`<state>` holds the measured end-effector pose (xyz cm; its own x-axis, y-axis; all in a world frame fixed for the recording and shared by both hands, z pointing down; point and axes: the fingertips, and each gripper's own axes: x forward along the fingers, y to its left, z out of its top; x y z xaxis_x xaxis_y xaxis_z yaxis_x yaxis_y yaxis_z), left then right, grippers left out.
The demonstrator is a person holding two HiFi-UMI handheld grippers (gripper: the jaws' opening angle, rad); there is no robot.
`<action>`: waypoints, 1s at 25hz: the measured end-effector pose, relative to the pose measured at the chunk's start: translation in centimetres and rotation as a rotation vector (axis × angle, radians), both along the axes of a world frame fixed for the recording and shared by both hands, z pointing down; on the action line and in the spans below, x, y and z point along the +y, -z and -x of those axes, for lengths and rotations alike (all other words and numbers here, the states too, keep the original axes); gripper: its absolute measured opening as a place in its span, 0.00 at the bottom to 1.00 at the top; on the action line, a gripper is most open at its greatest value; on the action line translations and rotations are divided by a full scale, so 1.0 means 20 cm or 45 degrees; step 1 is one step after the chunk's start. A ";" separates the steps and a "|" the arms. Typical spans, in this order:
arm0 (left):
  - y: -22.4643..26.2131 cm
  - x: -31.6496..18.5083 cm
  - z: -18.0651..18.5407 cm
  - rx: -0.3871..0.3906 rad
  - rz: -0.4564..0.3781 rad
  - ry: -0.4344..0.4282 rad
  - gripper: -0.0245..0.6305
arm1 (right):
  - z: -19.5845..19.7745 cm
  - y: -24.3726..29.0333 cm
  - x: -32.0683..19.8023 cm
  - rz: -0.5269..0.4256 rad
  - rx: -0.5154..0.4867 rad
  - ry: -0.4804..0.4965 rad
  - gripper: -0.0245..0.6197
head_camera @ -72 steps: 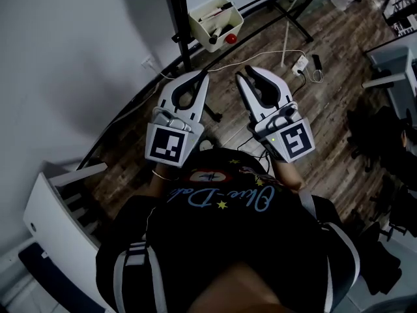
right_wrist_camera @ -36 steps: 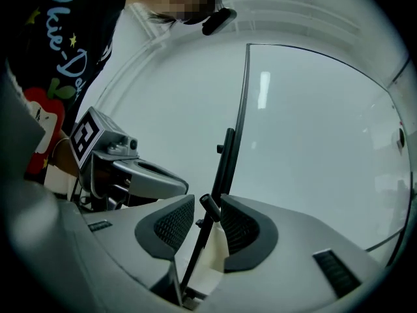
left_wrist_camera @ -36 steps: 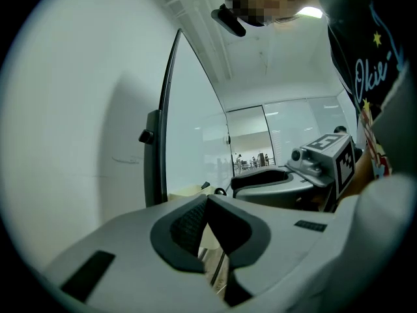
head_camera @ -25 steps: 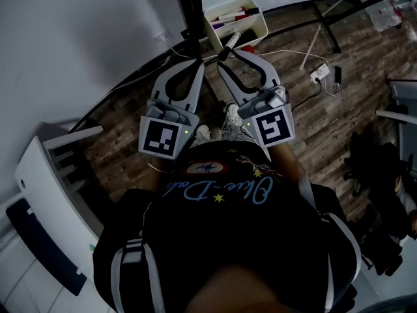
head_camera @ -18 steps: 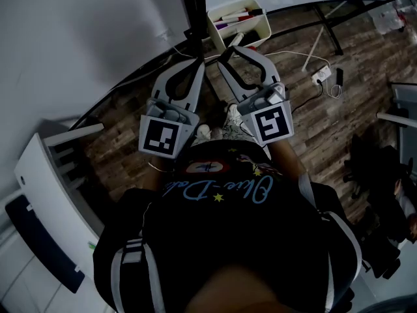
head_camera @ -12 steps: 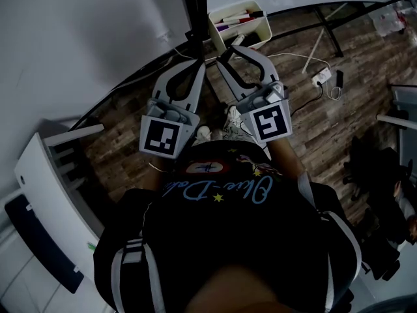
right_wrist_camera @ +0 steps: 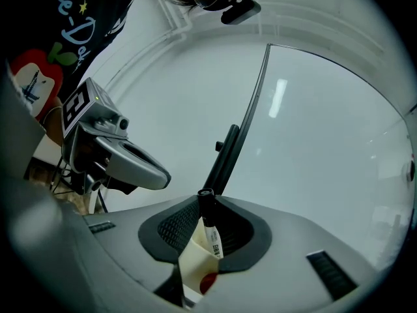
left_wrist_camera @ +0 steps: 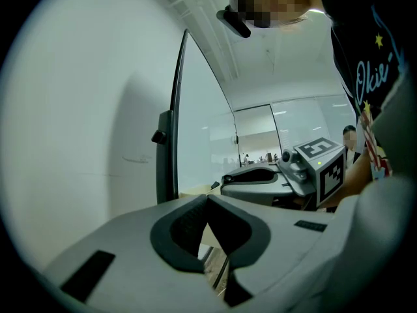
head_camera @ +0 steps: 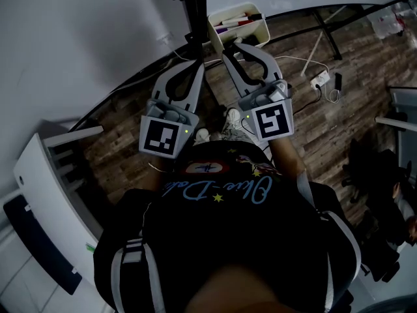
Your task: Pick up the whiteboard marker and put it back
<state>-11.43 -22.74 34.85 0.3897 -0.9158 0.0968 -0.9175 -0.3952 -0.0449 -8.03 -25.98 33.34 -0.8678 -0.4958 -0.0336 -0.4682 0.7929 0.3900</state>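
Note:
A cream tray (head_camera: 256,36) of markers hangs beside the black stand pole, just beyond both grippers. In the right gripper view a whiteboard marker (right_wrist_camera: 210,235) with a black cap stands upright out of the tray (right_wrist_camera: 190,261). My right gripper (right_wrist_camera: 206,201) is closing, and its tips touch the cap on both sides. In the head view its tips (head_camera: 232,46) sit at the tray's near edge. My left gripper (head_camera: 201,64) hangs beside it to the left, level, shut and holding nothing (left_wrist_camera: 207,198).
The black stand pole (head_camera: 192,8) and the whiteboard (head_camera: 78,38) stand directly ahead. A power strip with a white cable (head_camera: 319,80) lies on the wood floor to the right. White furniture (head_camera: 45,188) stands at the left and a dark chair (head_camera: 374,158) at the right.
The right gripper's jaws have drawn together around the marker at the tray's near edge. It rolled slightly. The left gripper stayed where it was.

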 end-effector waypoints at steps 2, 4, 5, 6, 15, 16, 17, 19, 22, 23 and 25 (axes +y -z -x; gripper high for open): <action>0.00 0.00 -0.01 0.001 -0.004 -0.001 0.03 | -0.01 0.02 -0.01 -0.012 -0.006 -0.005 0.17; 0.01 -0.01 -0.01 0.000 -0.009 -0.004 0.03 | -0.03 0.03 -0.02 -0.017 -0.013 -0.010 0.16; 0.01 -0.01 -0.02 -0.001 -0.011 -0.005 0.03 | -0.04 0.04 -0.02 -0.012 -0.018 -0.013 0.15; 0.01 -0.01 -0.03 -0.002 -0.012 -0.006 0.03 | -0.05 0.04 -0.03 -0.001 -0.022 -0.015 0.15; 0.02 -0.02 -0.05 -0.005 -0.013 -0.008 0.03 | -0.11 0.08 -0.05 0.034 -0.060 -0.020 0.15; 0.02 -0.03 -0.06 -0.006 -0.016 -0.010 0.03 | -0.12 0.10 -0.06 0.027 -0.067 -0.019 0.15; 0.02 -0.03 -0.06 -0.007 -0.019 -0.012 0.03 | -0.12 0.11 -0.06 0.021 -0.073 -0.019 0.15; 0.03 -0.04 -0.06 -0.007 -0.025 -0.017 0.03 | -0.13 0.12 -0.06 0.020 -0.078 -0.020 0.15; 0.04 -0.05 -0.07 -0.008 -0.037 -0.025 0.03 | -0.15 0.15 -0.06 0.021 -0.091 -0.019 0.15; 0.05 -0.06 -0.07 -0.010 -0.041 -0.028 0.03 | -0.16 0.16 -0.06 0.024 -0.096 -0.021 0.15; 0.05 -0.07 -0.08 -0.010 -0.046 -0.030 0.03 | -0.17 0.18 -0.07 0.029 -0.104 -0.026 0.15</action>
<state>-9.89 -24.06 33.76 0.4109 -0.9092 0.0669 -0.9074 -0.4150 -0.0667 -4.58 -27.29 29.71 -0.8523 -0.5148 -0.0921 -0.5137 0.7912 0.3318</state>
